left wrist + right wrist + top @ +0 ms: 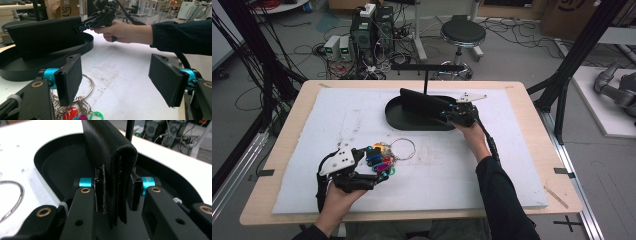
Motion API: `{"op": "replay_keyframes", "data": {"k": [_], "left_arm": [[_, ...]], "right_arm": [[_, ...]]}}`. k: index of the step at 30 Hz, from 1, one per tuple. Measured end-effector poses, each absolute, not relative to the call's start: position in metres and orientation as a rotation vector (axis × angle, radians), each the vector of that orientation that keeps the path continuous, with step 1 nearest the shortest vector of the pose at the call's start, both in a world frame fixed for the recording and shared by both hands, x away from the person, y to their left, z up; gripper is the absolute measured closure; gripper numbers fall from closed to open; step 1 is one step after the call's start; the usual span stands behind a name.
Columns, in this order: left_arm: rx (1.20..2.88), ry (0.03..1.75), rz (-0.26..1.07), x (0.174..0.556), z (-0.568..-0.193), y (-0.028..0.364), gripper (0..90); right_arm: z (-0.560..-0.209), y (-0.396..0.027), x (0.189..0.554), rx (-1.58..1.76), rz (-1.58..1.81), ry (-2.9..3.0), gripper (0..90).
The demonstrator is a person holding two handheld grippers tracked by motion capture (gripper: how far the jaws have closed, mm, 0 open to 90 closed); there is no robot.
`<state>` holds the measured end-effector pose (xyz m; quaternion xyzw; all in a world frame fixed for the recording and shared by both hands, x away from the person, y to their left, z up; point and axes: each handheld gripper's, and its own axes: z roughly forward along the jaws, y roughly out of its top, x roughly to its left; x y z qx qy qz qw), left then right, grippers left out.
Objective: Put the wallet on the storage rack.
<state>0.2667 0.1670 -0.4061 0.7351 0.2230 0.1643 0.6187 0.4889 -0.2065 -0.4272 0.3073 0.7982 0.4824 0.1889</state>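
A black leather wallet (pixel 424 102) stands on edge in a black oval tray (pixel 398 118) at the back of the white mat. My right gripper (pixel 451 113) is shut on the wallet's (pixel 110 152) near end, with its folded layers pinched between the jaws. A bunch of keys with coloured tags (pixel 381 161) and a large metal ring (pixel 403 148) lies on the mat front left. My left gripper (pixel 378 162) is open right at the keys (pixel 77 110), its pads (pixel 70 77) wide apart with nothing between them. The left gripper view also shows the wallet (pixel 47 35).
A thin black post (pixel 426 80) with a crossbar rises from the tray's back. The white mat (pixel 437 170) covers most of the wooden table (pixel 287 135). A stool, cables and electronics sit on the floor beyond.
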Motion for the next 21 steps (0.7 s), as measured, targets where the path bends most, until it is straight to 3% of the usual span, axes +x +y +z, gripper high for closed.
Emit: {"op": "replay_keyframes", "data": {"k": [14, 21], "left_arm": [[1.7, 0.512, 0.37, 0.2669, -0.4076, 0.1676, 27.0], [1.709, 0.519, 0.369, 0.2684, -0.4089, 0.1682, 26.5]], "right_arm": [[-0.431, -0.204, 0.4896, 0.929, 1.24, 2.244, 65.5], [-0.4235, -0.2109, 0.4868, 0.97, 1.23, 2.212, 48.7]]}}
